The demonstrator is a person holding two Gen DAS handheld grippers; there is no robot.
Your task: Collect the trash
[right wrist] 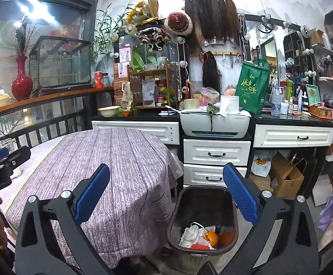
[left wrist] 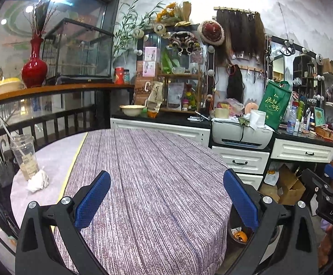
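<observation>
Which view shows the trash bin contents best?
Right wrist: it looks down into the open trash bin, showing orange peel and crumpled paper. Left wrist only catches a sliver of the bin past the table edge, behind its finger.

My left tool [left wrist: 166,200] has blue ribbed pads on black arms with silver screw heads, and my right tool [right wrist: 166,198] looks the same. The tabletop [left wrist: 148,183] wears a purple-and-white streaked cloth with plank-like seams; along its left edge runs a yellow line, then a plain pale lilac strip. There stands a clear plastic cup [left wrist: 24,158] with a beige residue, a crumpled white tissue [left wrist: 37,181] touching it. The bin [right wrist: 203,217] is dark brown; inside lie orange peel [right wrist: 211,238], white wrappers [right wrist: 189,233] and a red scrap [right wrist: 199,246].
</observation>
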